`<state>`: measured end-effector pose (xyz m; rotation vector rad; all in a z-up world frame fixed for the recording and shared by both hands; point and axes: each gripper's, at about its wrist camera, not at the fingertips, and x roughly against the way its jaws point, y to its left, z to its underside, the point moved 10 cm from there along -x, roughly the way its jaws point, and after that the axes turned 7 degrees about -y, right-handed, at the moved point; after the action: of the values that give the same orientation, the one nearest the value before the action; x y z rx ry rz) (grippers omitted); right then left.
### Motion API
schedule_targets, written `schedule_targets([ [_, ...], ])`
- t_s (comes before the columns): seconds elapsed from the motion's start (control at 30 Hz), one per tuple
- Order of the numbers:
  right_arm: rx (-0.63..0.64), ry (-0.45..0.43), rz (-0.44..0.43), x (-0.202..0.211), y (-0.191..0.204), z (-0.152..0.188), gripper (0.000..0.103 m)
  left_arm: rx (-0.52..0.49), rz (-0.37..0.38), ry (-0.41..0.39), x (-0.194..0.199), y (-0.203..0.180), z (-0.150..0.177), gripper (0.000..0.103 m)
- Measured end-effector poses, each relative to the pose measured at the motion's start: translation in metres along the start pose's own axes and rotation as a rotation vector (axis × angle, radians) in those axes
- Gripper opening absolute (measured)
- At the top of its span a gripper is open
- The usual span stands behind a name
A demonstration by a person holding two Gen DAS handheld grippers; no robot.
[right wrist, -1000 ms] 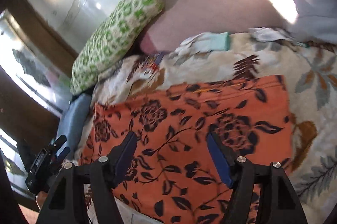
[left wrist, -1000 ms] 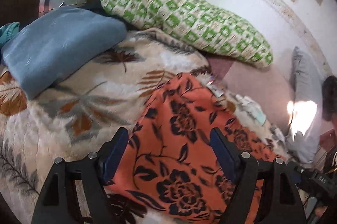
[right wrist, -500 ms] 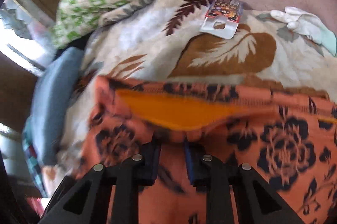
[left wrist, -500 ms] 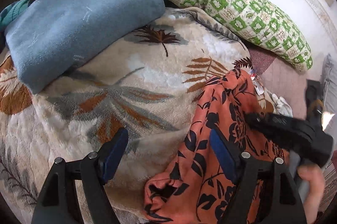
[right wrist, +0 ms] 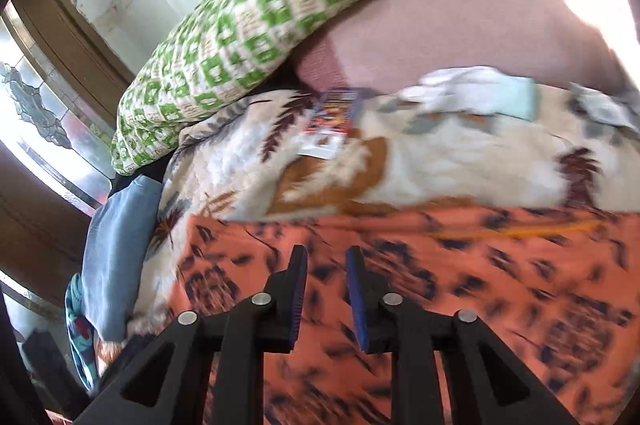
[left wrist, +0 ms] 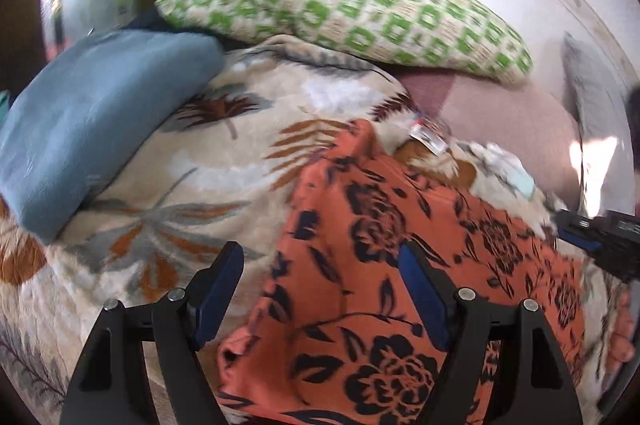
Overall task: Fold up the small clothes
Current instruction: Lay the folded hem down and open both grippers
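Orange cloth, left wrist view: an orange garment [left wrist: 400, 265] with black flowers is seen spread on a leaf-patterned blanket [left wrist: 180, 185], its near edge bunched below the fingers.
Left gripper: the left gripper [left wrist: 322, 299] is held over the garment's left edge with its jaws wide apart and nothing between them.
Surroundings, left: a blue folded cloth [left wrist: 92, 121] lies at the left and a green checked pillow [left wrist: 344, 13] at the head of the bed.
Writing, left: a small printed card [left wrist: 428, 137] lies beyond the garment; its print is too blurred to be read.
Right gripper, seen from left: the right gripper [left wrist: 596, 233] is seen at the far right edge, blurred.
Orange cloth, right wrist view: the garment [right wrist: 480, 285] fills the lower frame, smeared by motion.
Right gripper: the right gripper [right wrist: 326, 289] has its jaws parted by a narrow gap, with no cloth seen between them.
Writing, right: the card [right wrist: 332, 121] shows red and dark print, but nothing legible.
Other items: a pale glove [right wrist: 476, 93] lies on the blanket past the card.
Change, left: half a second ago the garment's edge was lifted and folded over; it is now laid flatter.
Change, right: the jaws were pinched on the cloth then and are now slightly parted.
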<state>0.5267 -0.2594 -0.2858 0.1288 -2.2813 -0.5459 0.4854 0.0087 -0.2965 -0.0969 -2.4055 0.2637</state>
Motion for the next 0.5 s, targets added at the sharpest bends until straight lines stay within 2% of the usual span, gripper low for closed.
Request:
schedule_targets([
  [0.13, -0.065, -0.022, 0.061, 0.063, -0.064, 0.026, 0.024, -0.150, -0.002, 0.024, -0.007, -0.038, 0.018, 0.083],
  [0.23, -0.095, -0.027, 0.128, 0.094, -0.109, 0.056, 0.024, -0.215, -0.016, 0.097, -0.019, -0.054, 0.040, 0.087],
  [0.3, -0.136, -0.011, 0.159, 0.101, -0.136, 0.076, 0.024, -0.257, -0.068, 0.133, -0.029, -0.053, 0.052, 0.087],
  [0.4, -0.228, 0.035, 0.172, 0.094, -0.171, 0.108, 0.024, -0.340, -0.114, 0.112, -0.033, -0.055, 0.059, 0.090],
  [0.5, -0.266, 0.053, 0.111, 0.083, -0.188, 0.120, 0.023, -0.326, -0.111, 0.121, -0.033, -0.053, 0.058, 0.090],
])
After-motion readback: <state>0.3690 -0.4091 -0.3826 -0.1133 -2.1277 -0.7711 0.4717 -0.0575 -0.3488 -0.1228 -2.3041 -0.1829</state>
